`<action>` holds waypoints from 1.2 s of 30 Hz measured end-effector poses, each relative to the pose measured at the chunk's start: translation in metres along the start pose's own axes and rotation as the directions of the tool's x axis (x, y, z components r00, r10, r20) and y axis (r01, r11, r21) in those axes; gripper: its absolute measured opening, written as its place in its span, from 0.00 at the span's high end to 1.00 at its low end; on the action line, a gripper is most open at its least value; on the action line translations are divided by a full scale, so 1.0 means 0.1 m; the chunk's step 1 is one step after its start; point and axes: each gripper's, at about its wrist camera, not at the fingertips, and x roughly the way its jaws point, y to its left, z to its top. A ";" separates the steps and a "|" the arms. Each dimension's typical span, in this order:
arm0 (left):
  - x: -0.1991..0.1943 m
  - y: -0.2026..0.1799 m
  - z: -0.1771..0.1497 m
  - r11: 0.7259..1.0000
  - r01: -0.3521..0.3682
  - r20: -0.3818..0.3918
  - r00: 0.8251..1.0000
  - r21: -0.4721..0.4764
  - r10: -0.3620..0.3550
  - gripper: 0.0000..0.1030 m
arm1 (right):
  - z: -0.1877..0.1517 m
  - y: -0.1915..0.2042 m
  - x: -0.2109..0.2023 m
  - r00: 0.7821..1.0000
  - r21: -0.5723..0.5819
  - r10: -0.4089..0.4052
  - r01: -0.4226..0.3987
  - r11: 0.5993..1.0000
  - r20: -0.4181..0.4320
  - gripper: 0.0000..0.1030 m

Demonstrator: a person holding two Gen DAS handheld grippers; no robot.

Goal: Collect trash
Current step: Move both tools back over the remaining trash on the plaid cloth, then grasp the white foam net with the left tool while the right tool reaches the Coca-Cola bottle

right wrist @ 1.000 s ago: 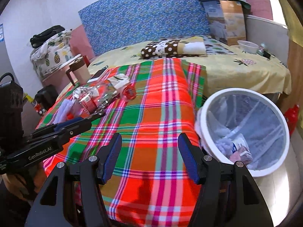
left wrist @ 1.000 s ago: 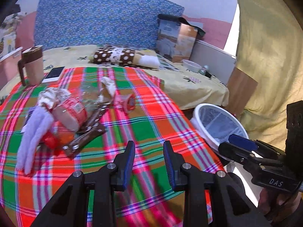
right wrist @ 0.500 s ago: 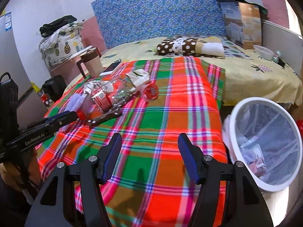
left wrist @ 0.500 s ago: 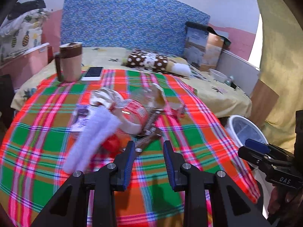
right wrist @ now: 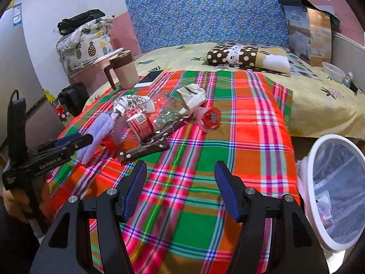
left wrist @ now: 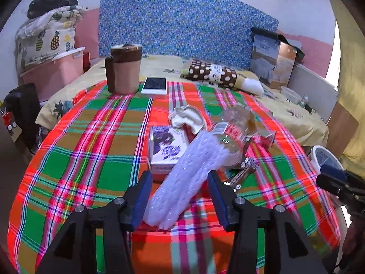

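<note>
A pile of trash lies on the plaid cloth (left wrist: 91, 155). It holds a pale lavender bubbly wrapper (left wrist: 182, 178), a crushed clear bottle with a red label (left wrist: 230, 134), a small purple-printed box (left wrist: 167, 147), crumpled white paper (left wrist: 187, 117) and brown wrappers (left wrist: 244, 171). My left gripper (left wrist: 180, 196) is low over the cloth, its jaws opening around the wrapper's near end without pressing on it. From the right wrist view the left gripper (right wrist: 77, 140) shows beside the wrapper (right wrist: 100, 132). My right gripper (right wrist: 180, 187) stands open over bare cloth. A red cup (right wrist: 211, 118) lies beyond the bottle (right wrist: 146, 121).
A white-rimmed bin (right wrist: 328, 137) with a clear liner and some trash inside stands off the bed's right edge. A brown mug (left wrist: 125, 68) and a phone (left wrist: 154, 85) sit at the far side of the cloth. A polka-dot pillow (left wrist: 212, 74) lies behind.
My left gripper has swung left from the bin side to the trash pile and its jaws have widened around the lavender wrapper. The right gripper has drifted left, away from the bin.
</note>
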 end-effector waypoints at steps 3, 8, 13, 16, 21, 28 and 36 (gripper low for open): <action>0.08 0.01 -0.03 1.000 0.016 -0.026 1.000 0.017 -0.015 0.51 | 0.02 0.03 0.05 1.000 -0.002 0.001 -0.001 1.000 -0.009 0.39; 0.17 -0.01 -0.09 0.998 0.033 -0.061 0.998 0.048 -0.030 0.51 | 0.06 0.08 0.12 1.000 -0.006 0.008 -0.008 1.000 -0.019 0.39; 0.17 0.05 -0.12 0.998 0.051 -0.068 0.996 0.022 -0.050 0.70 | 0.08 0.20 0.19 0.999 -0.021 0.023 -0.024 1.000 -0.029 0.39; 0.11 0.09 -0.13 0.998 0.056 -0.055 0.997 0.008 -0.055 0.76 | 0.09 0.26 0.22 0.999 -0.029 0.034 -0.035 0.999 -0.032 0.39; 0.00 0.18 -0.13 0.998 0.052 -0.036 0.998 -0.035 -0.053 0.79 | 0.13 0.37 0.27 0.998 -0.030 0.045 -0.046 0.998 -0.034 0.39; -0.15 0.33 -0.12 0.997 0.043 -0.004 0.999 -0.069 -0.044 0.79 | 0.24 0.52 0.41 0.998 0.005 0.053 -0.053 0.999 -0.029 0.39; -0.19 0.50 -0.13 0.994 0.042 0.003 0.999 -0.098 -0.042 0.79 | 0.39 0.59 0.65 1.000 0.133 0.010 -0.009 0.991 -0.008 0.38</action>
